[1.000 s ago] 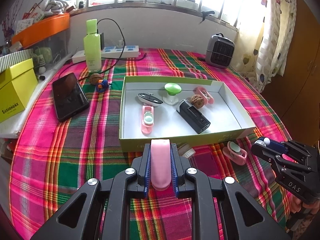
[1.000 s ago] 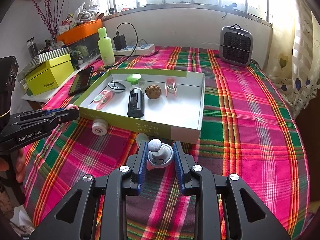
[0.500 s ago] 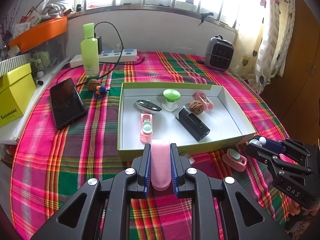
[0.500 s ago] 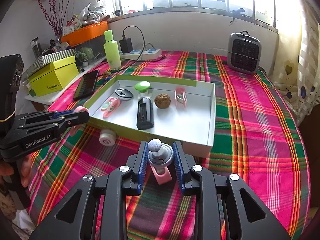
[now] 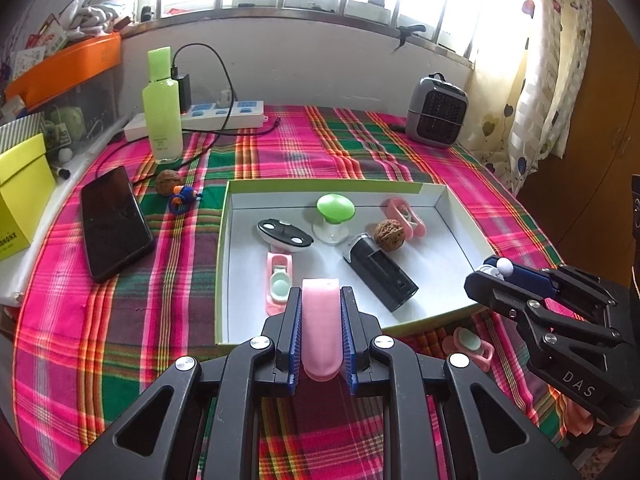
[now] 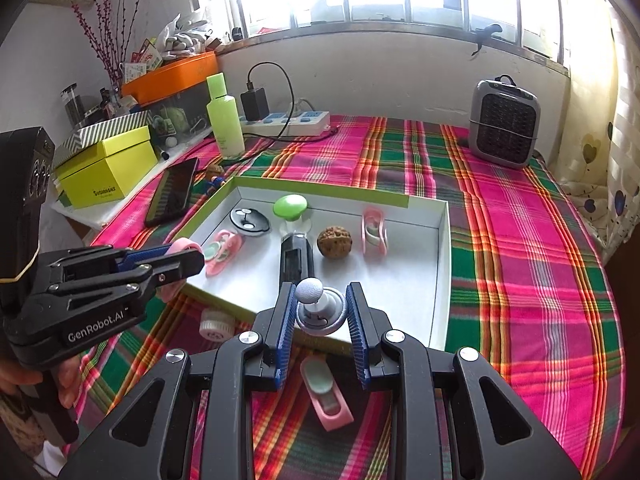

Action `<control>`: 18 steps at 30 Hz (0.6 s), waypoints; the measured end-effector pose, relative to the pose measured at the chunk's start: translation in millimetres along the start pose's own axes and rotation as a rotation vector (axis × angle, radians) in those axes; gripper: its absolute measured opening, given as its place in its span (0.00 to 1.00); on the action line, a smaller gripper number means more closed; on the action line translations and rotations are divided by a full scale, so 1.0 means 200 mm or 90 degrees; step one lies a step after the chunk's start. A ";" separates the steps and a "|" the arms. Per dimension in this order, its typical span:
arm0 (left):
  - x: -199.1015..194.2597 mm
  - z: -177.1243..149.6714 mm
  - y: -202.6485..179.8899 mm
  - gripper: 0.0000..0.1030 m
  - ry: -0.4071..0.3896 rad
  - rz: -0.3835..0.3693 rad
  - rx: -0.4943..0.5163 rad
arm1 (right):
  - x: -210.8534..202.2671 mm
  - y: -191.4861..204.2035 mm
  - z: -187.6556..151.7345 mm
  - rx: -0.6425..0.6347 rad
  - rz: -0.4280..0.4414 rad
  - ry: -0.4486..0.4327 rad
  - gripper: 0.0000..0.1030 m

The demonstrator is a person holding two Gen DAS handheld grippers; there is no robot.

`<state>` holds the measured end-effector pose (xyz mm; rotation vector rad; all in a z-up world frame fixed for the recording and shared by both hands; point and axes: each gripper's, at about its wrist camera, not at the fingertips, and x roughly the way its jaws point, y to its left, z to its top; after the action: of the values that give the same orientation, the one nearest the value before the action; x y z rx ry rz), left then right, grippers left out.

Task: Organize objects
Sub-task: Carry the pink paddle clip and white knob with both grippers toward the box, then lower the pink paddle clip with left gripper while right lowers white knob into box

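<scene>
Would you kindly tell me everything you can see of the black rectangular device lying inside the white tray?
The black device is a boxy, elongated block that looks like matte plastic, with a recessed rectangular panel on its top face and a clear or silvery cap at its far end. It lies flat on the floor of the white tray, near the middle. Its far end sits close to the walnut and the green-topped piece; whether it touches either cannot be told. Neither gripper touches it.

A lived-in home room: plaid tablecloth (image 5: 360, 140), heart-print curtains (image 5: 532, 80), small space heater (image 6: 505, 128), cluttered windowsill shelf.
</scene>
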<state>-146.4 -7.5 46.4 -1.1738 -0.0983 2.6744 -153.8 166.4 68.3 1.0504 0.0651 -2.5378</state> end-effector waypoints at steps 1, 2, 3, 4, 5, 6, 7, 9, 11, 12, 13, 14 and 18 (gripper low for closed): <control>0.01 0.01 0.00 0.16 0.002 0.000 -0.001 | 0.02 -0.01 0.01 0.002 -0.001 0.002 0.26; 0.02 0.01 0.00 0.16 0.003 -0.001 -0.002 | 0.03 -0.01 0.02 0.003 -0.002 0.003 0.26; 0.04 0.02 0.00 0.16 0.005 -0.002 -0.001 | 0.04 -0.01 0.03 0.004 -0.002 0.005 0.26; 0.05 0.02 0.00 0.16 0.007 -0.002 -0.002 | 0.06 -0.02 0.03 0.005 -0.003 0.007 0.26; 0.06 0.02 0.00 0.16 0.010 -0.004 -0.001 | 0.07 -0.02 0.04 0.007 -0.003 0.009 0.26; 0.07 0.03 -0.01 0.16 0.012 -0.005 0.000 | 0.09 -0.03 0.05 0.009 -0.004 0.012 0.26; 0.08 0.03 -0.01 0.16 0.014 -0.004 0.000 | 0.11 -0.03 0.05 0.012 -0.006 0.015 0.26; 0.11 0.04 -0.01 0.16 0.019 -0.004 -0.001 | 0.13 -0.04 0.06 0.015 -0.004 0.020 0.26; 0.13 0.04 0.00 0.16 0.022 -0.003 -0.002 | 0.16 -0.05 0.07 0.020 -0.002 0.024 0.26; 0.13 0.05 0.00 0.16 0.022 -0.003 0.000 | 0.17 -0.06 0.07 0.020 -0.002 0.026 0.26; 0.14 0.05 -0.01 0.16 0.023 -0.002 0.003 | 0.18 -0.06 0.07 0.020 -0.003 0.028 0.26; 0.15 0.06 -0.01 0.16 0.025 -0.002 0.003 | 0.19 -0.06 0.08 0.021 -0.004 0.031 0.26; 0.18 0.07 -0.01 0.16 0.028 -0.001 0.001 | 0.22 -0.07 0.09 0.020 -0.003 0.038 0.26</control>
<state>-179.8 2.7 29.9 -1.2309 -0.0896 2.6450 -199.9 161.0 49.0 1.1396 0.0441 -2.5187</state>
